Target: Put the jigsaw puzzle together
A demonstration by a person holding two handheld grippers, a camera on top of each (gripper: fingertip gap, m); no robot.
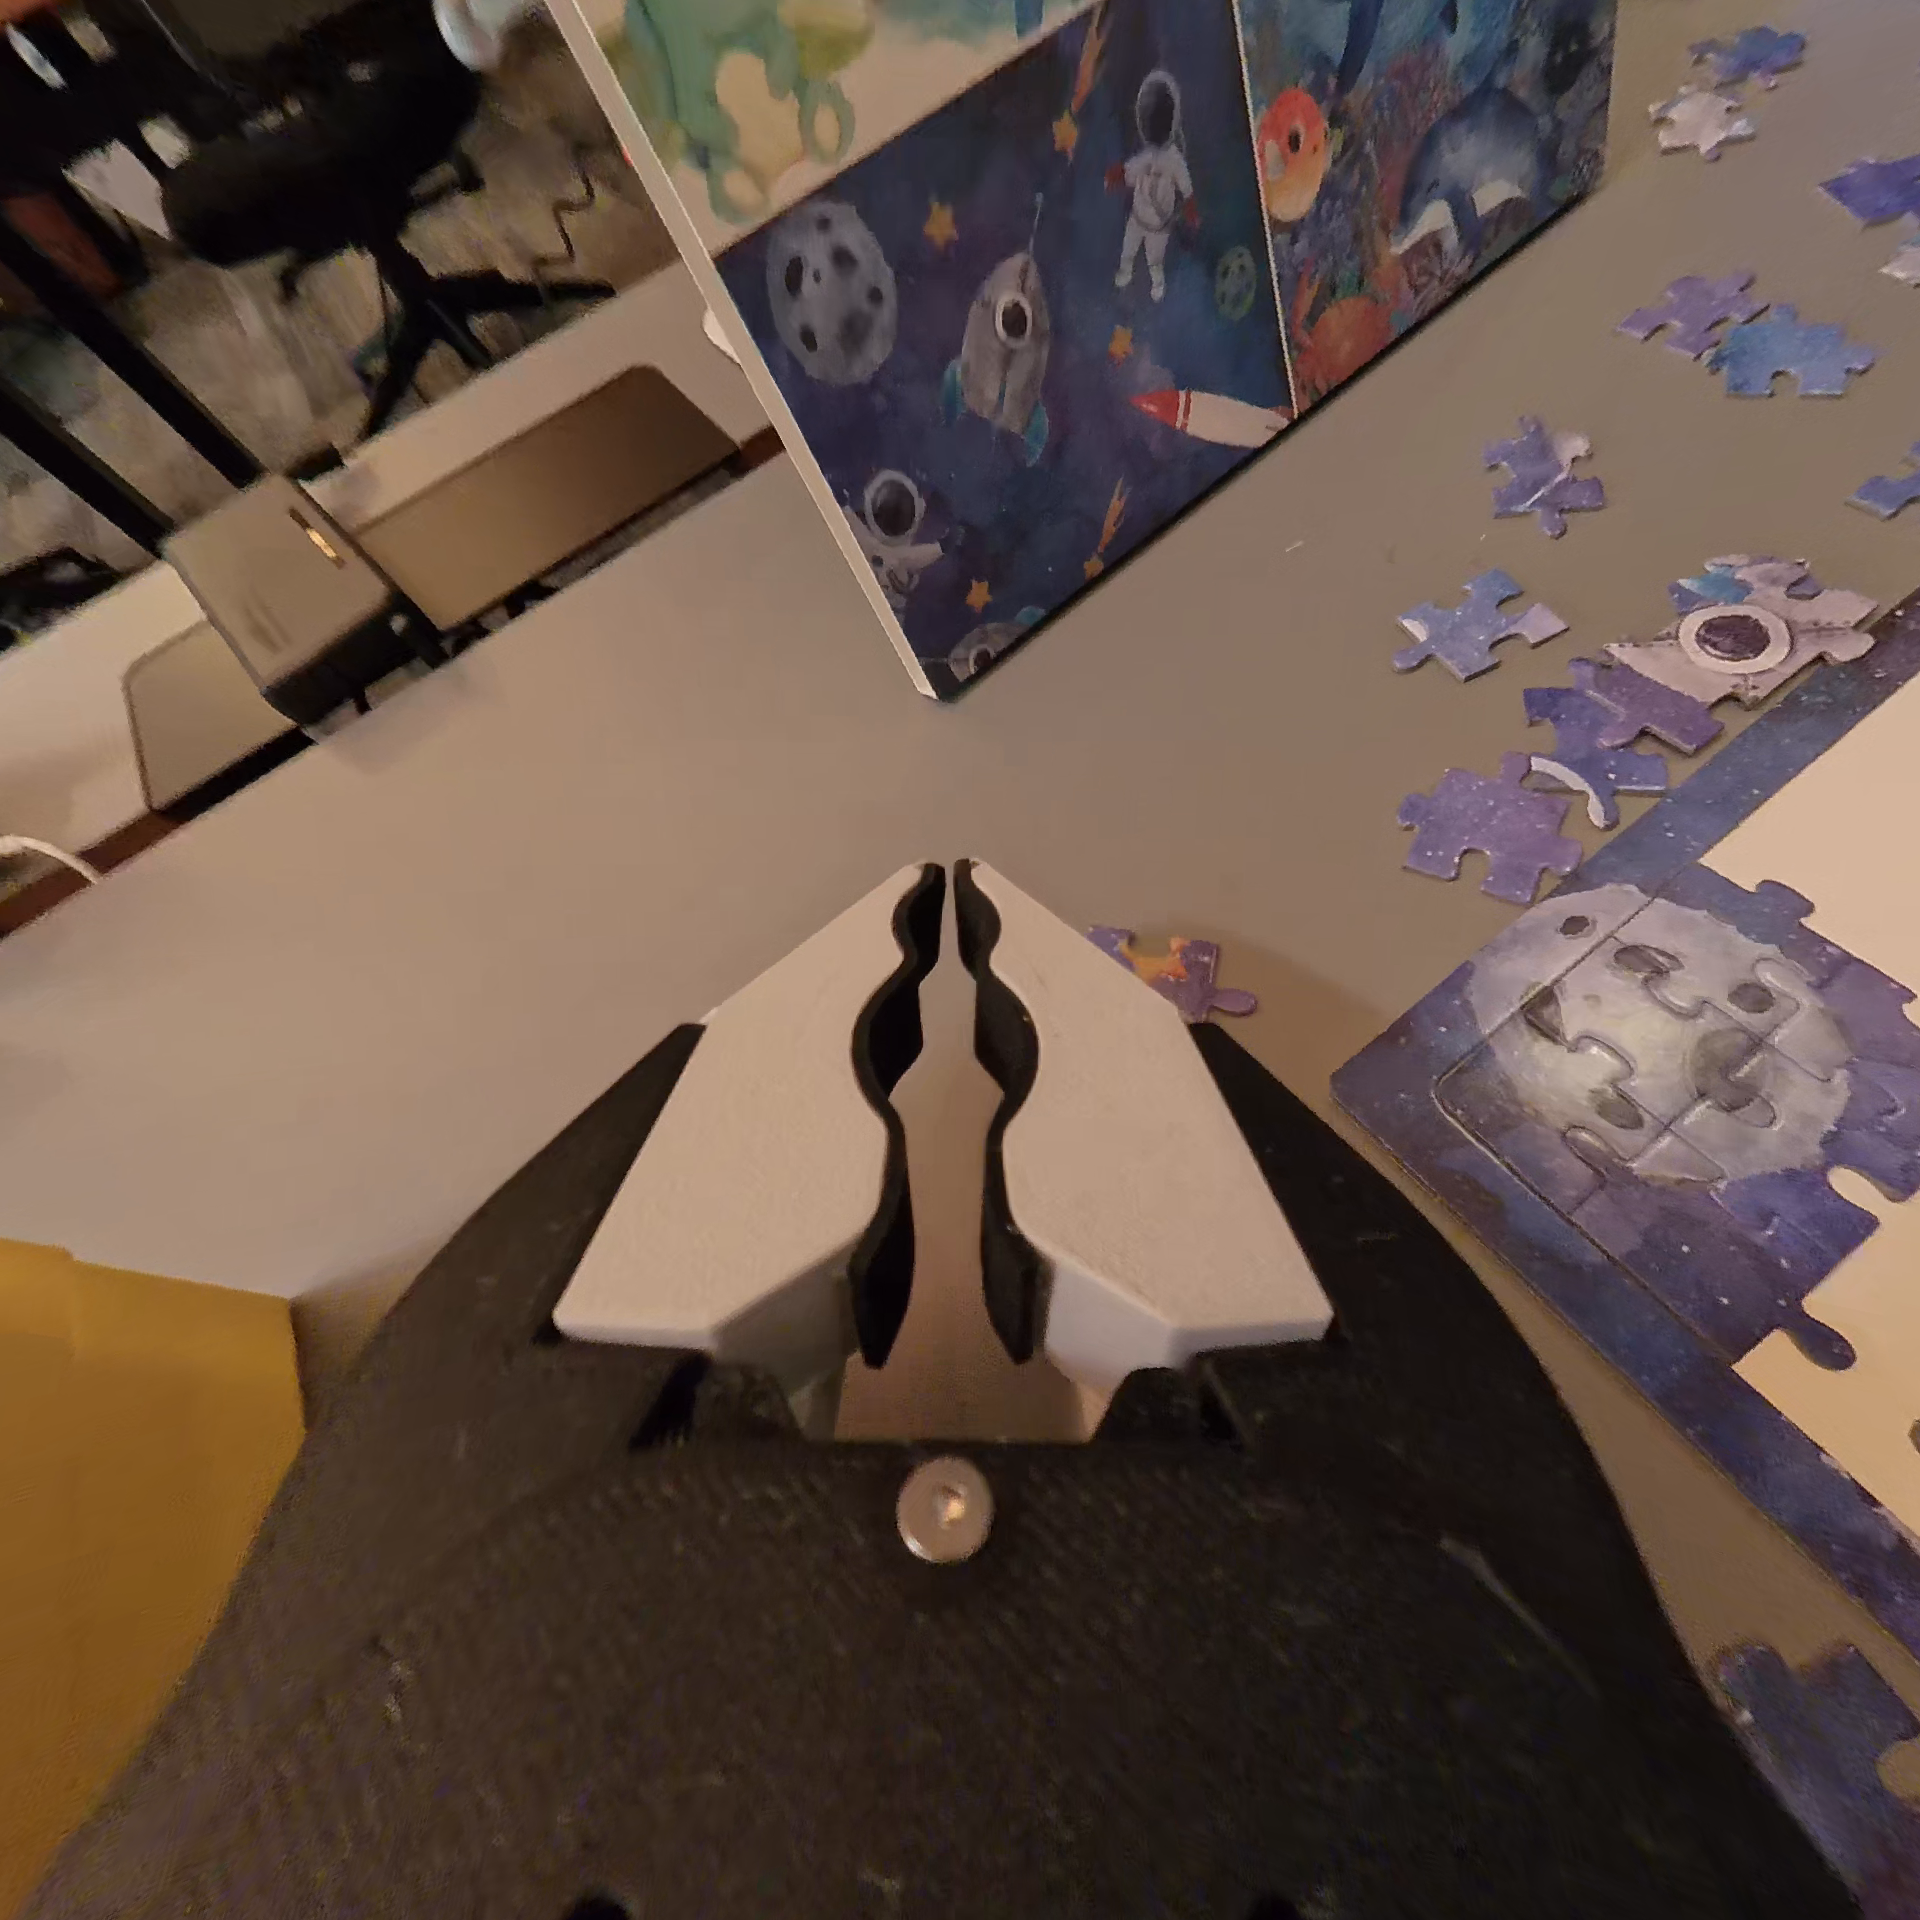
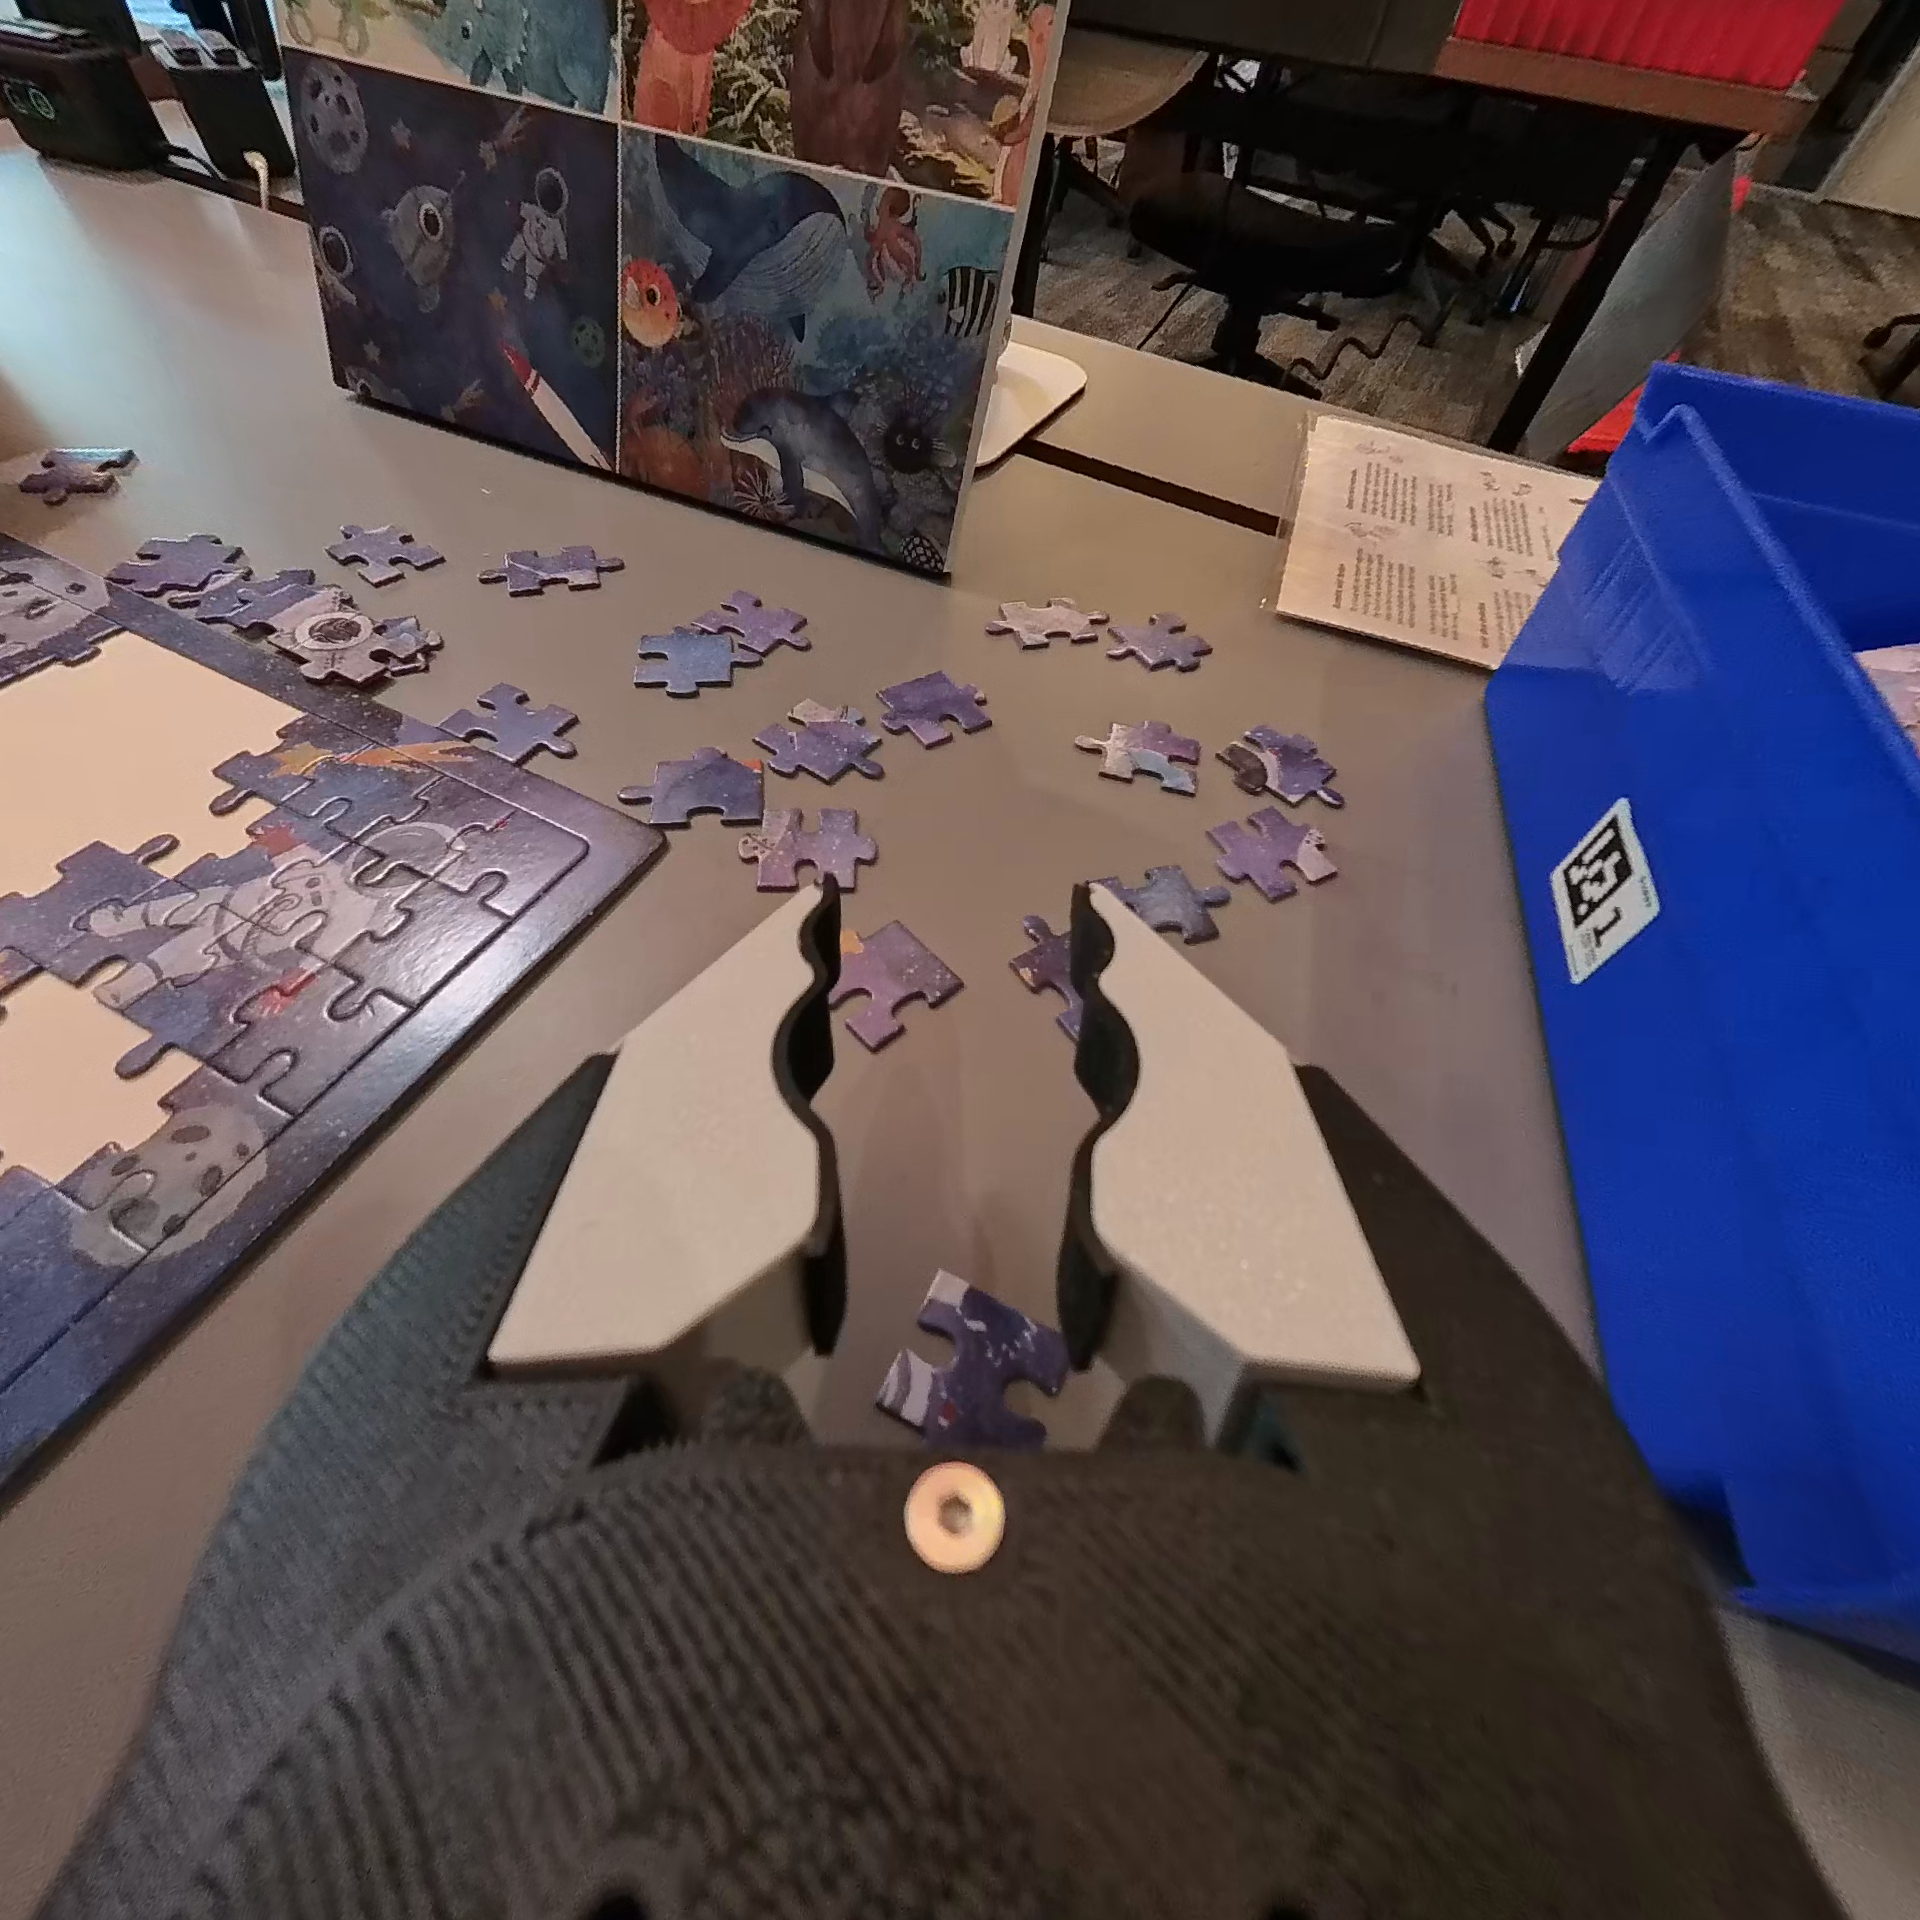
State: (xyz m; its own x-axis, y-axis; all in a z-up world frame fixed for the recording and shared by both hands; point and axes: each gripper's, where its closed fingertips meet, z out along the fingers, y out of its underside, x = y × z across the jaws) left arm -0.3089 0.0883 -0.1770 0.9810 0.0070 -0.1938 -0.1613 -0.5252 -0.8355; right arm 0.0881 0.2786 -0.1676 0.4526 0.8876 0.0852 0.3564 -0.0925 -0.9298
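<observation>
We note loose puzzle pieces scattered on the grey table, beside the puzzle board, which is partly filled. The right gripper hovers above them, fingers spread wide, nothing clamped; one piece lies under its base. A blue bin stands to its right. The left gripper has its fingertips almost together on nothing, over bare table, an illustrated box ahead

Both grippers: pale grey fingers (wavy black pads), black textured bodies, silver screw.
</observation>
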